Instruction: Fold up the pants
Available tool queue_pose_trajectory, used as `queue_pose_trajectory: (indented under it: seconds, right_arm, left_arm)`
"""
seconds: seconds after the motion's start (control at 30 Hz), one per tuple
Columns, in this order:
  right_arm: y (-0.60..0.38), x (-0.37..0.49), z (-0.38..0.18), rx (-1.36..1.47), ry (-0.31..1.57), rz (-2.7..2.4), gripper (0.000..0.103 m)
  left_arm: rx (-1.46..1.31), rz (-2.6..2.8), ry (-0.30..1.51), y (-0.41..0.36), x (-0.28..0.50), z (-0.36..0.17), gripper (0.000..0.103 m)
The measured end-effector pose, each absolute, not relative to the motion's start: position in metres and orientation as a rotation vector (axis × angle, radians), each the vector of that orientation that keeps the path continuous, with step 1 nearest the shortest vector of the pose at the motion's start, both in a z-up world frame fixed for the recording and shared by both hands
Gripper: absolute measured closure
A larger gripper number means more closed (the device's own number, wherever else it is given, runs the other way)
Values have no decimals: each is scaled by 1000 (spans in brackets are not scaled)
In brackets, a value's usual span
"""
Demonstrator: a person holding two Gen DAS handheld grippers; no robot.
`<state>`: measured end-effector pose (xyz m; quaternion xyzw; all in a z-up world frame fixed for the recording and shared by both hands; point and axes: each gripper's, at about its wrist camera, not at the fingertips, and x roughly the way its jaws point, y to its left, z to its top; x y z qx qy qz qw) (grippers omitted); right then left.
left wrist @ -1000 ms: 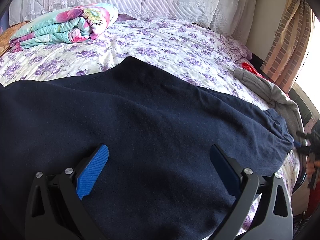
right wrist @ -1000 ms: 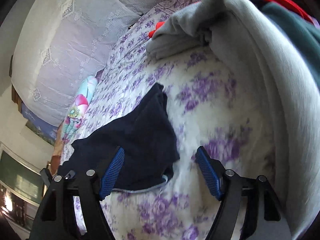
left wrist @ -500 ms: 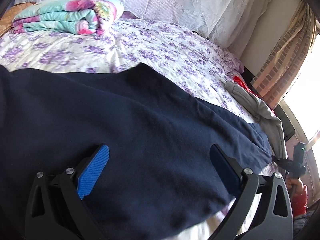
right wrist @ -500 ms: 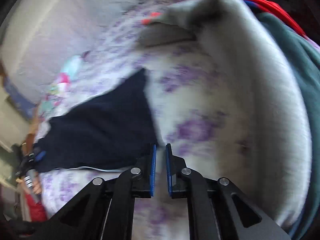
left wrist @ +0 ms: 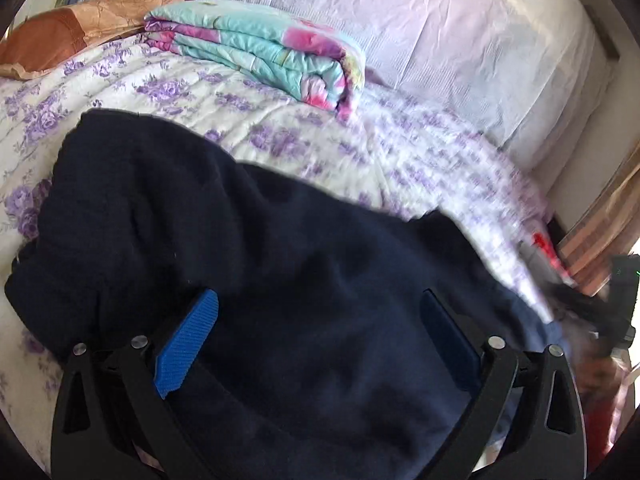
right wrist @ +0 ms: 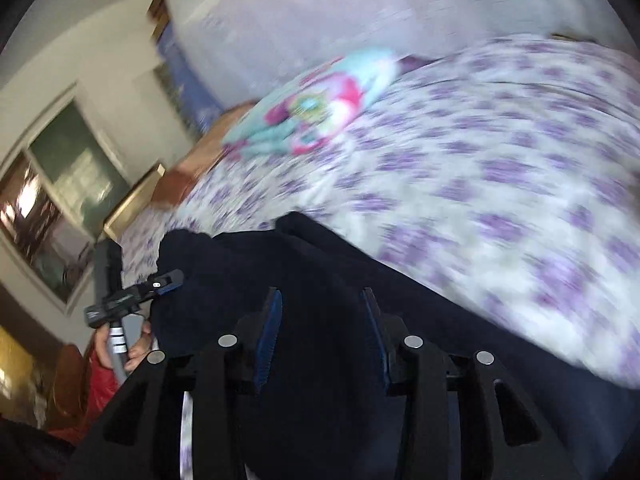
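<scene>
Left gripper (left wrist: 320,344) wide apart above dark pants (left wrist: 280,280). Right gripper (right wrist: 322,334) partly parted around pants cloth; grip unclear, picture blurry.

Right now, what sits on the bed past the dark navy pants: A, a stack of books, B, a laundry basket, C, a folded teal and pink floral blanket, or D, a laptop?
C: the left wrist view shows a folded teal and pink floral blanket lying on the purple-flowered bedspread beyond the navy pants.

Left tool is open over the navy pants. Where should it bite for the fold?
Judging from the left wrist view, take the navy pants at the bunched end nearest the left tool, from the bed's near edge; raised wrinkles there give an edge to pinch.
</scene>
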<state>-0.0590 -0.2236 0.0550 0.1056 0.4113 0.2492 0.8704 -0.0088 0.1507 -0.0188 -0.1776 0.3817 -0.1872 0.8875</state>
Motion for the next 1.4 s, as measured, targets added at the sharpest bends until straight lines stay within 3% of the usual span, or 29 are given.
queue_pose_trajectory:
  seconds: [0.23, 0.27, 0.3, 0.33, 0.57, 0.67, 0.83, 0.87, 0.9, 0.93, 1.0, 1.07, 1.1, 1.13, 1.17, 1.2, 1.23, 1.3, 1.4]
  right_arm:
    - [-122, 28, 20, -8, 948, 544, 63]
    - [-119, 31, 16, -12, 948, 547, 69]
    - [-118, 30, 14, -17, 937, 547, 91]
    - [-121, 37, 15, -14, 923, 541, 99]
    - [-155, 80, -25, 91, 1011, 397, 103]
    - [-178, 64, -4, 217, 915, 391, 102]
    - [-150, 7, 41, 122, 797, 569, 95]
    - [-142, 3, 40, 110, 815, 607, 88]
    - [-131, 0, 33, 96, 848, 647, 69]
    - [-124, 0, 25, 81, 870, 654, 62]
    - [-113, 11, -5, 7, 922, 586, 65]
    - [-126, 30, -24, 107, 967, 575, 78]
    - [-137, 33, -20, 171, 962, 553, 91]
    - [-147, 30, -12, 187, 931, 499, 87]
    - [-153, 24, -5, 168, 895, 460, 85]
    - [-157, 16, 3, 143, 855, 441, 73]
    - [-159, 9, 7, 131, 835, 447, 52]
    - [-159, -6, 10, 135, 840, 496, 38]
    - [-150, -7, -12, 63, 939, 499, 25]
  left_arm:
    - [-332, -379, 794, 148, -5, -20, 5]
    - [-339, -382, 790, 146, -7, -20, 5]
    - [-350, -387, 784, 146, -8, -21, 5]
    - [-358, -391, 780, 147, -9, -21, 5]
    - [-366, -396, 784, 147, -9, -24, 5]
    - [-381, -413, 781, 151, -9, -23, 5]
    - [-477, -446, 738, 173, -23, -14, 5]
    - [-450, -420, 755, 174, -26, -14, 5]
    - [-411, -382, 777, 174, -28, -14, 5]
    - [-354, -335, 803, 174, -30, -16, 5]
    - [-256, -329, 844, 171, -32, -20, 5]
    - [-160, -308, 862, 166, -34, -21, 12]
    - [-132, -283, 864, 166, -36, -21, 16]
    - [-106, -250, 863, 166, -39, -20, 23]
    - [-112, -247, 855, 168, -42, -18, 23]
    - [-128, -247, 846, 172, -45, -17, 23]
    - [-151, -240, 835, 177, -49, -14, 22]
    - [-188, -194, 795, 186, -54, -4, 18]
    - [-148, -127, 751, 188, -50, 8, 7]
